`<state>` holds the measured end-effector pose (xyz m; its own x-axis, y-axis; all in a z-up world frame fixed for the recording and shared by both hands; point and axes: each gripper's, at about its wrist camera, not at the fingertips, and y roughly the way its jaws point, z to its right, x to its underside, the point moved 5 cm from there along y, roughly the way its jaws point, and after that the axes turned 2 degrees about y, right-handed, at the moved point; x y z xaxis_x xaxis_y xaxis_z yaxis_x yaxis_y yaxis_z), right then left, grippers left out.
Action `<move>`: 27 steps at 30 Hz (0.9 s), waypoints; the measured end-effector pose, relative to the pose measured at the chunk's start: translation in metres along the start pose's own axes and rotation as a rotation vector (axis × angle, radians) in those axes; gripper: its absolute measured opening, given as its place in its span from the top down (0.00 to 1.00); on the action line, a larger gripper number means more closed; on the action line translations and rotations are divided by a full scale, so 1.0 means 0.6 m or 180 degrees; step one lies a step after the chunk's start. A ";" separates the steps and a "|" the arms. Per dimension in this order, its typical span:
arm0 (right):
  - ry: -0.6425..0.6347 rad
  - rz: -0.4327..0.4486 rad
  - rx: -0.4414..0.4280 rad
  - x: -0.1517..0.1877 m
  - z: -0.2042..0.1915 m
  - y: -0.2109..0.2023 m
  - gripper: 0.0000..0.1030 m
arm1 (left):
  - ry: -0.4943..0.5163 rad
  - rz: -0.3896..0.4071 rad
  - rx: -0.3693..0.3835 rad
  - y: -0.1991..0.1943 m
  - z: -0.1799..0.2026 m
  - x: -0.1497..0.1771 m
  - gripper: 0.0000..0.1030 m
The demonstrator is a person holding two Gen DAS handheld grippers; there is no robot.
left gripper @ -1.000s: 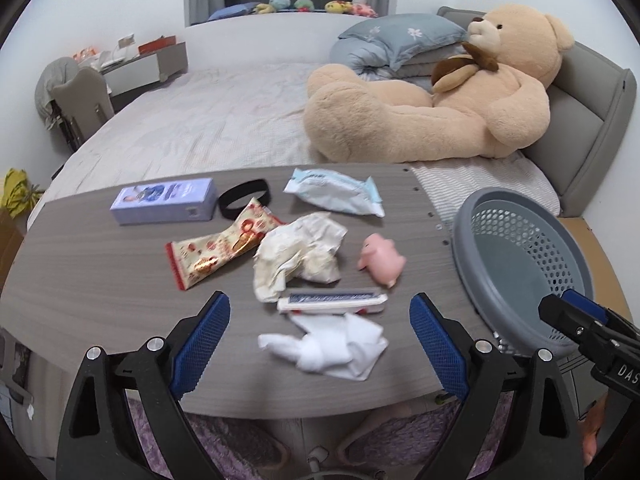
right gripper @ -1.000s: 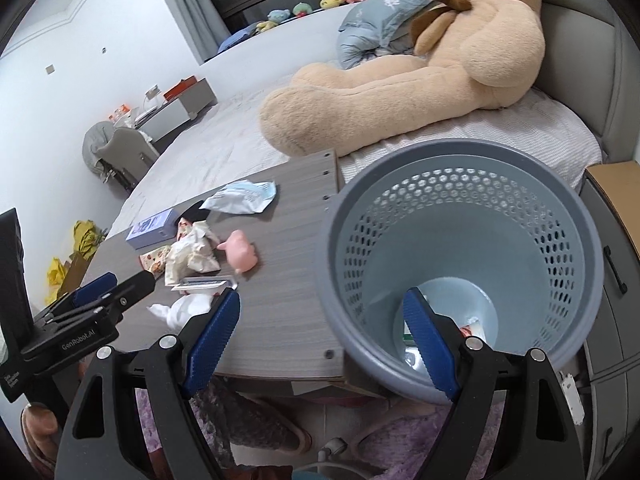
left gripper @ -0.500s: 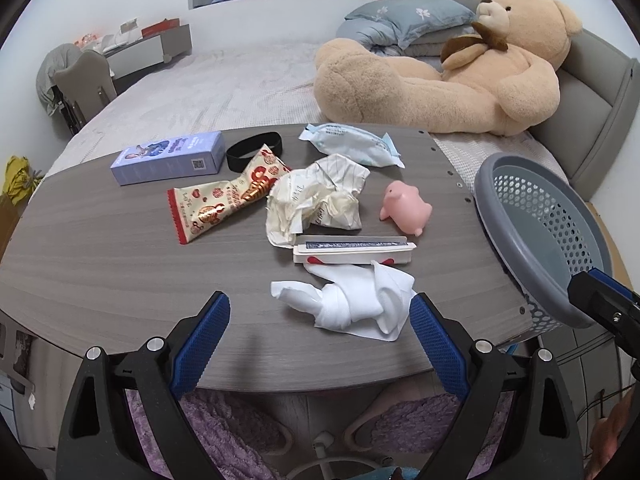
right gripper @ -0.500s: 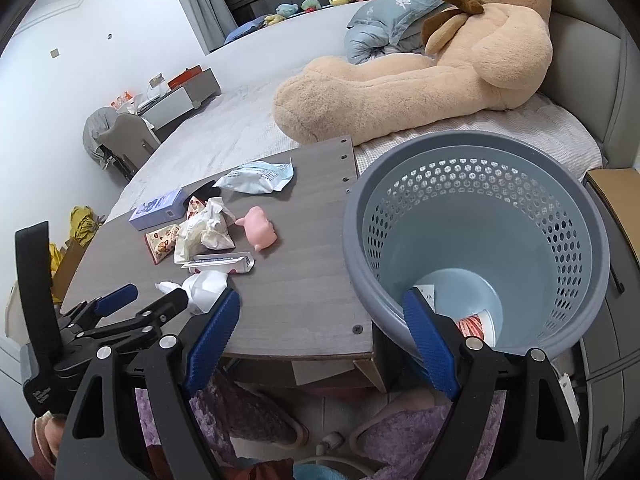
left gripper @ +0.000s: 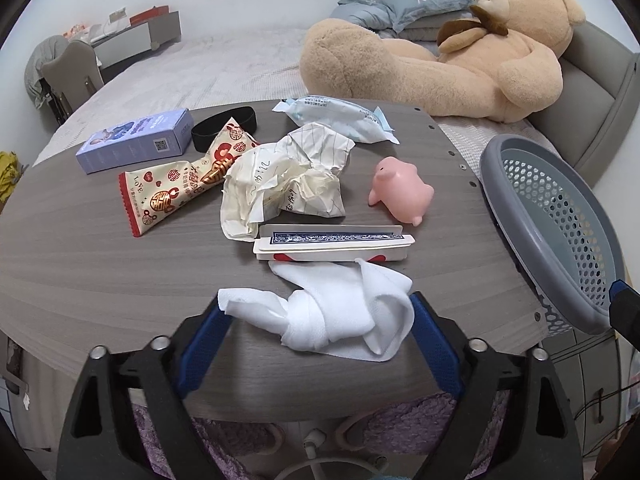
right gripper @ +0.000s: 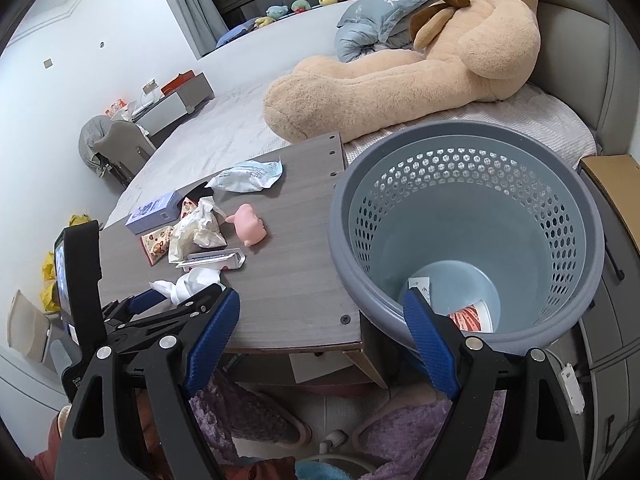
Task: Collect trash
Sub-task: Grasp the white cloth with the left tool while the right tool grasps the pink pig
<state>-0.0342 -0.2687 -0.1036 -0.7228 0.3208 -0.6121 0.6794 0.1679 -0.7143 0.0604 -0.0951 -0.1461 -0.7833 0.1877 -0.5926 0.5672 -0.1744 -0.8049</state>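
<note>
A crumpled white tissue (left gripper: 332,312) lies at the near edge of the grey wooden table (left gripper: 80,264). My left gripper (left gripper: 316,332) is open, its blue pads on either side of the tissue; it also shows in the right wrist view (right gripper: 176,300). Behind the tissue lie a card box (left gripper: 332,244), crumpled paper (left gripper: 288,180), a red snack wrapper (left gripper: 180,184) and a pale blue wipes packet (left gripper: 340,118). My right gripper (right gripper: 320,336) is open and empty beside the grey perforated bin (right gripper: 472,240), which holds some scraps at its bottom.
A pink pig toy (left gripper: 400,188), a lilac box (left gripper: 136,140) and a black band (left gripper: 224,128) also lie on the table. The bin (left gripper: 560,232) stands off the table's right end. A bed with a large teddy bear (left gripper: 440,60) lies behind.
My left gripper has moved forward over the table edge, and its pads now flank the white tissue. My right gripper has drawn back a little from the bin.
</note>
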 end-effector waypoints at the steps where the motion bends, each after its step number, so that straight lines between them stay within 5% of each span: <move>1: -0.0003 -0.0005 -0.0001 0.000 -0.001 0.001 0.22 | -0.0001 -0.0021 0.0036 0.001 0.001 0.001 0.33; 7: -0.0028 -0.0035 -0.0020 0.001 -0.009 0.010 0.22 | -0.0017 -0.0020 0.0139 -0.005 -0.006 0.003 0.59; 27: -0.0740 -0.0083 -0.0134 -0.053 -0.108 0.114 0.22 | -0.0278 0.0537 -0.0272 -0.123 -0.110 -0.034 0.61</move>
<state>0.0435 -0.2073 -0.1109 -0.7464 0.0935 -0.6588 0.6614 0.2136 -0.7190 0.0514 -0.0220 -0.0763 -0.6922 0.0776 -0.7175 0.7089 -0.1129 -0.6962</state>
